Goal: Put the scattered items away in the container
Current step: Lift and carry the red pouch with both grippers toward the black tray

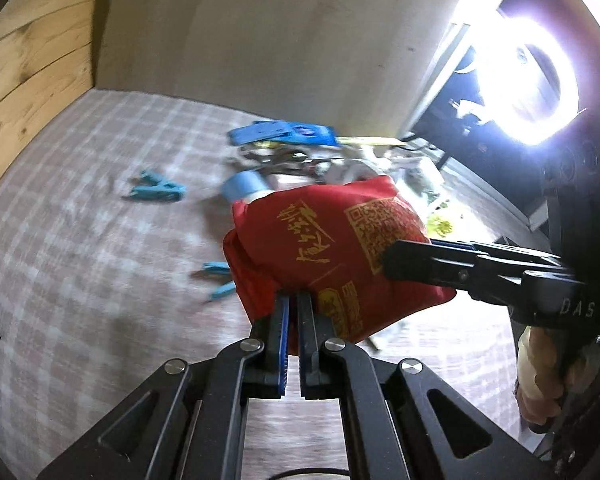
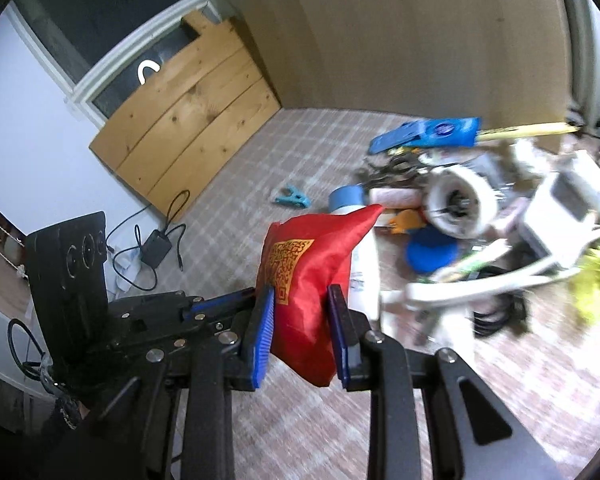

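Observation:
A red fabric bag (image 1: 332, 240) with gold print and a QR code hangs above the checked sheet, held from two sides. My left gripper (image 1: 294, 296) is shut on its lower edge, with thin cloth pinched between the blue pads. My right gripper (image 2: 300, 300) is shut on the bag (image 2: 308, 264) from the other side and clamps a thicker fold. Seen from the left wrist, the right gripper (image 1: 392, 258) reaches in from the right onto the QR code. Scattered on the sheet are blue clips (image 1: 156, 190), a blue tape roll (image 2: 346, 196) and a white bottle (image 2: 364, 268).
A messy pile lies behind the bag: a blue package (image 2: 428, 132), a white tape roll (image 2: 458, 200), a blue disc (image 2: 432, 254), something yellow (image 2: 596, 280). A wooden board (image 2: 188, 120) bounds the far left. A charger with its cable (image 2: 156, 246) lies at the left edge.

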